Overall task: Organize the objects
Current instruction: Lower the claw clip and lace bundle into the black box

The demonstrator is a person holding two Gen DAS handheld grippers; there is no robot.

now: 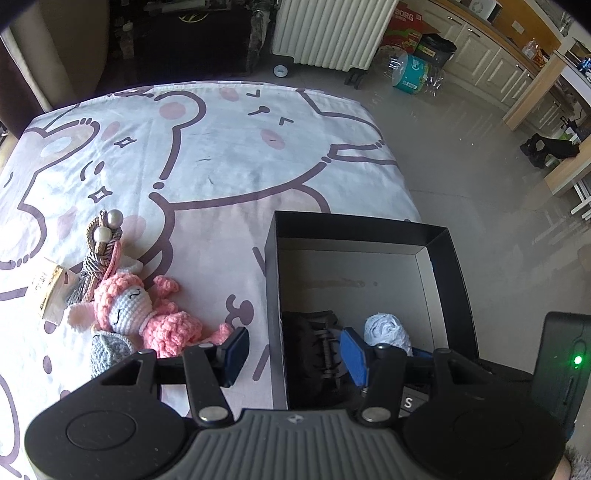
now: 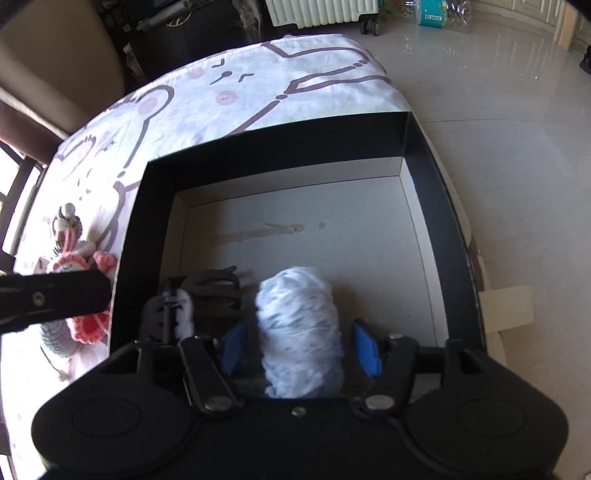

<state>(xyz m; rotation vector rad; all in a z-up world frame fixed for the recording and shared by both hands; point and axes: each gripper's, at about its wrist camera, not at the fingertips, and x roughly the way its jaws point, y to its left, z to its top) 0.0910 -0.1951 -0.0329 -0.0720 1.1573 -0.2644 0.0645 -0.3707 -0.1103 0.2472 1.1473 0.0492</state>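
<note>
An open black box (image 1: 271, 280) (image 2: 428, 206) stands on the cartoon-print table. Inside it lie a black hair claw (image 1: 314, 347) (image 2: 210, 291) and a pale blue yarn ball (image 1: 388, 330) (image 2: 299, 325). My right gripper (image 2: 301, 347) is open inside the box, its blue pads on either side of the yarn ball with gaps showing. My left gripper (image 1: 295, 352) is open and empty, straddling the box's left wall. A pink crochet doll (image 1: 144, 314) (image 2: 88, 325) lies on the table left of the box, with a grey crochet piece (image 1: 109, 349) and a tassel with beads (image 1: 103, 236).
A paper tag (image 1: 51, 291) lies at the doll's left. The table's right edge drops to a tiled floor (image 1: 480, 177). A white radiator (image 1: 328, 33) and a teal package (image 1: 410, 72) stand beyond the far edge. The right gripper's body (image 1: 561, 369) is at the box's right.
</note>
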